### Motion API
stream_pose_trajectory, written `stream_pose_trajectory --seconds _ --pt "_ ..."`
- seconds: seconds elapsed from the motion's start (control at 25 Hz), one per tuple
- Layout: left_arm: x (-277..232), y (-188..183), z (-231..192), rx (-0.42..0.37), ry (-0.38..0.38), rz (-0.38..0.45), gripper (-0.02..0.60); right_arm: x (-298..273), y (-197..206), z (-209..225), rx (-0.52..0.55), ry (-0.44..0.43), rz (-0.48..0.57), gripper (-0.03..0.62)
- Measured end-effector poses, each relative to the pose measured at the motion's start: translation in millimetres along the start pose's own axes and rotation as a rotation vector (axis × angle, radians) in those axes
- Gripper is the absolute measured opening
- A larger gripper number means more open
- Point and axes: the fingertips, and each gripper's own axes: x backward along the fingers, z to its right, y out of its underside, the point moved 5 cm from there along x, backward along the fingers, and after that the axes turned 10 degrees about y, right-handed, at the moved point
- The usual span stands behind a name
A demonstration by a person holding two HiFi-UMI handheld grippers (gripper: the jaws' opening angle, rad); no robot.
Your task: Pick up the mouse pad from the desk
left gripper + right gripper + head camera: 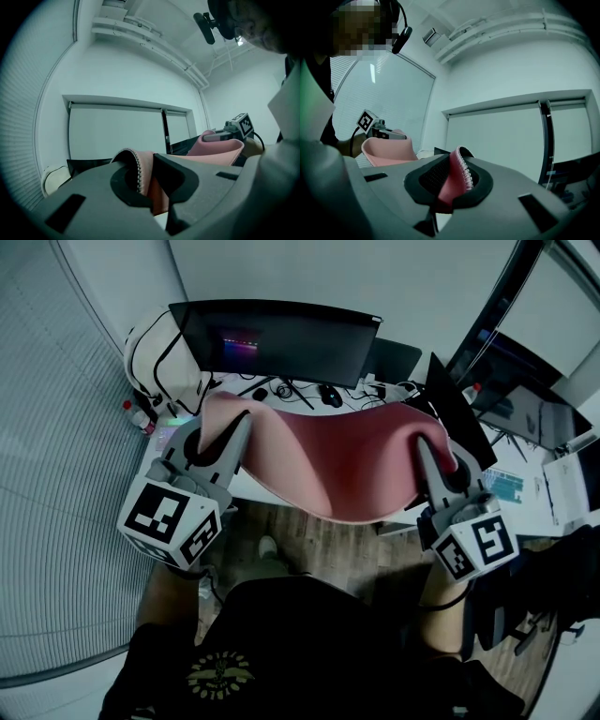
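Status: the pick looks essentially done. The mouse pad [342, 465] is up off the bench [242, 484], slung between the two grippers in front of the monitor [281, 341].

Left gripper [147, 171]: fingers [176, 176] closed almost fully, pinching the pad's left end; the stitched hem stands up between them. Right gripper [457, 180]: same story, nearly closed on the right end, with the hem poking out above the pads.

Step in hand, as we read it: hold after the lift. From the head view we can't tell whether the far edge clears the cables and the mouse [330, 395] at the back of the bench.

Next move calls for:
- both pinches kept firm, since each grip is on a thin edge only
- hands level and moved together, so neither end gets tugged out
- a bit more height or a pull toward us if we want it clear of the clutter

The pad itself is long, pink, thin and floppy with a stitched border. It sags in a deep U between the grips, its low middle hanging out past the front edge of the bench, over the wood floor [328, 549].
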Motion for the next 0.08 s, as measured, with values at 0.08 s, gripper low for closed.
stream_pose_trajectory --seconds 0.08 --pt "-0.8 -1.9 0.2 -0.002 0.003 -0.004 0.023 -0.3 -1.3 1.3 -0.002 -0.001 0.000 0.020"
